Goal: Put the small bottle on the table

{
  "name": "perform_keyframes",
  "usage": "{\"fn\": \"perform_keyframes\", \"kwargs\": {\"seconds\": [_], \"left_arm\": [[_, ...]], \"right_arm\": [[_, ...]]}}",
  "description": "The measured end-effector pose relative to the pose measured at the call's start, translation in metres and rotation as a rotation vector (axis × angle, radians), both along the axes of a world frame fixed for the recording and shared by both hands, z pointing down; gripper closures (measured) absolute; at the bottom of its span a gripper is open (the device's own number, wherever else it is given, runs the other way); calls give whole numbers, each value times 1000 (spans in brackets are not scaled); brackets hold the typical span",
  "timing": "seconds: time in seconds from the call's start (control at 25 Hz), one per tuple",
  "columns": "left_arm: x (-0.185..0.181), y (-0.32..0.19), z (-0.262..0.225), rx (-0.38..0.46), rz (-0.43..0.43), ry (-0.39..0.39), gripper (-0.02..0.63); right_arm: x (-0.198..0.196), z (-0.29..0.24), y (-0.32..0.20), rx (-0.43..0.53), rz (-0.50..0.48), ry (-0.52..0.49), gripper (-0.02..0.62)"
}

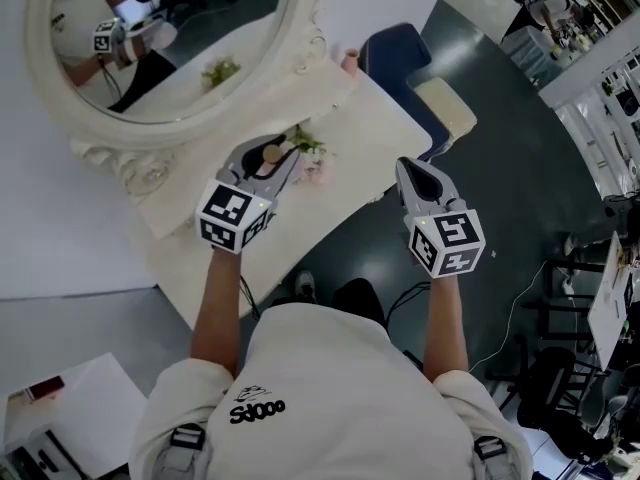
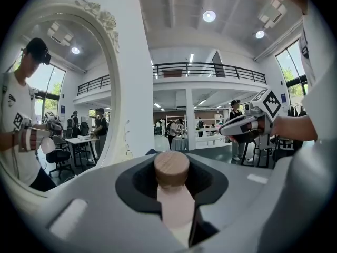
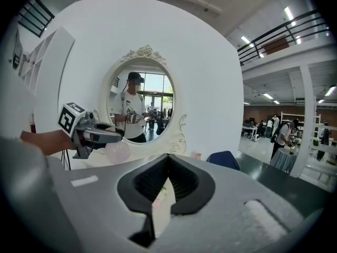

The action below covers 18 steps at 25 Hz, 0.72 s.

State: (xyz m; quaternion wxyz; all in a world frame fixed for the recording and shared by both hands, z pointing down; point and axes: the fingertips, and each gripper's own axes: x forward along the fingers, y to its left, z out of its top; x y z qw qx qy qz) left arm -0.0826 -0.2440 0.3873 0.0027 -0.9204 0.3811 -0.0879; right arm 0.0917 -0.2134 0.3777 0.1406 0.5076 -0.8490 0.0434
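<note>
The small bottle has a round wooden cap and a pale pink body, and it stands upright between the jaws of my left gripper, which is shut on it. In the head view the bottle is held above the white table, close to the mirror's base. The right gripper view shows the bottle's round pink body hanging under the left gripper. My right gripper is shut with nothing in it, to the right over the table's near edge.
A large oval mirror in an ornate white frame leans on the wall behind the table. Small flowers lie just beyond the bottle. A small pink pot sits at the far corner. A blue chair stands beyond the table.
</note>
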Motion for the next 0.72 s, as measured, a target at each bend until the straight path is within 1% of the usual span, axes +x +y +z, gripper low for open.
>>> {"fn": "perform_keyframes", "kwargs": {"seconds": [0.16,0.28,0.4,0.6,0.72], "left_arm": [[5,-18,1,-4,11,6,479],[9,-39,5,-18,2,-12,479],[13,-61,13,-37,-14,-20,480],[17,-104,26,-86,-64,-2,480],[23,-130,37,-110,-86,-17,480]], "right_arm": [[3,0,-19,2,12,-11,594],[3,4,-37,-9,-3,-13,594],[6,10,-58,-31,-17,-17,594],[17,22,-100,-64,-32,-27,594],[21,26,-125,-78,-46,-29,594]]}}
